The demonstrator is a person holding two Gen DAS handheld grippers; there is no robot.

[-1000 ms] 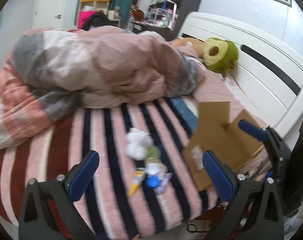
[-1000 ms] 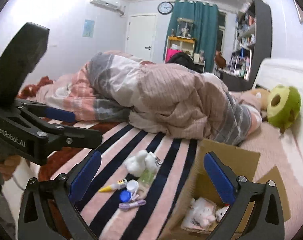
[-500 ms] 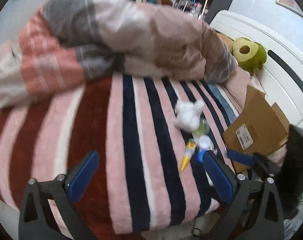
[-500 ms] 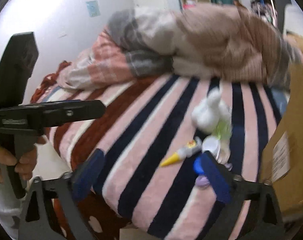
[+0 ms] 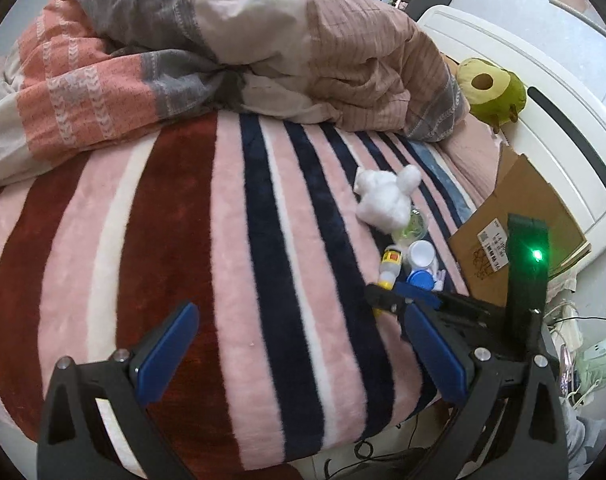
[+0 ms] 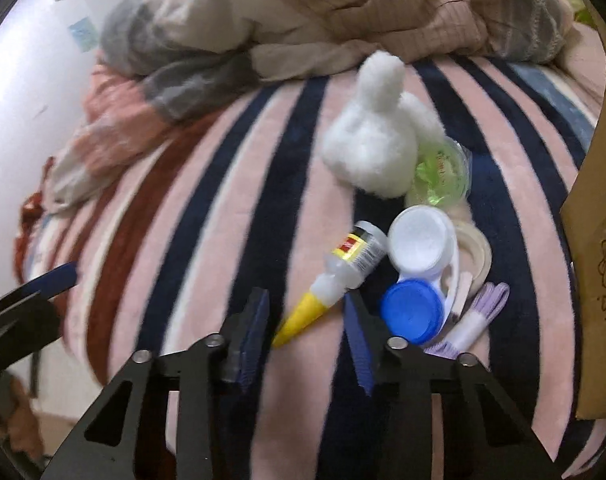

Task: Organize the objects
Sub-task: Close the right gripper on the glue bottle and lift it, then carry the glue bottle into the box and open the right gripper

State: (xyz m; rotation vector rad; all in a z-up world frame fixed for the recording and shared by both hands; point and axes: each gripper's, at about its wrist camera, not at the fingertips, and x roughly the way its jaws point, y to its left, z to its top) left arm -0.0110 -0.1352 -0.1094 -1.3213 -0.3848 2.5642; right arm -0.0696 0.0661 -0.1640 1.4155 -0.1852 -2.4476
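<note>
Striped fleece blanket (image 5: pixel 231 216), pink, navy, white and dark red, spread over bed. Small pile of objects lying on it near bed's edge, just beside cardboard box (image 5: pixel 515 216).

Right gripper (image 6: pixel 307 322): low over blanket, fingers partly closed in, gap narrow, nothing clenched. Yellow nozzle of glue bottle (image 6: pixel 343 268) lying in the gap between the blue pads; no contact visible on either side. Bottle tilted on its side, nozzle toward camera, labelled body pointing away toward pile.

Pile, right wrist view:
- white plush toy (image 6: pixel 377 152) farthest back, resting against clear green tub (image 6: pixel 443 178)
- white round lid (image 6: pixel 421 240) just beside bottle body, touching roll of tape (image 6: pixel 475 256)
- blue cap (image 6: pixel 413 312) in front of white lid, just right of gripper's right finger
- lilac comb (image 6: pixel 475 320) beside blue cap, toward box
- small pale stick between cap and comb; identity unclear.

Left gripper (image 5: pixel 299 354): released, fingers wide apart, hanging over blanket's near edge, holding nothing. Well apart from pile. Same view: right gripper (image 5: pixel 387 300) seen from the side at the glue bottle (image 5: pixel 391 266), green light on its body.

Background: rumpled duvet (image 5: pixel 223 40) heaped across far half of bed; avocado plush (image 5: pixel 491 88) against white headboard (image 5: pixel 563 112). Box contents not visible in either view.
</note>
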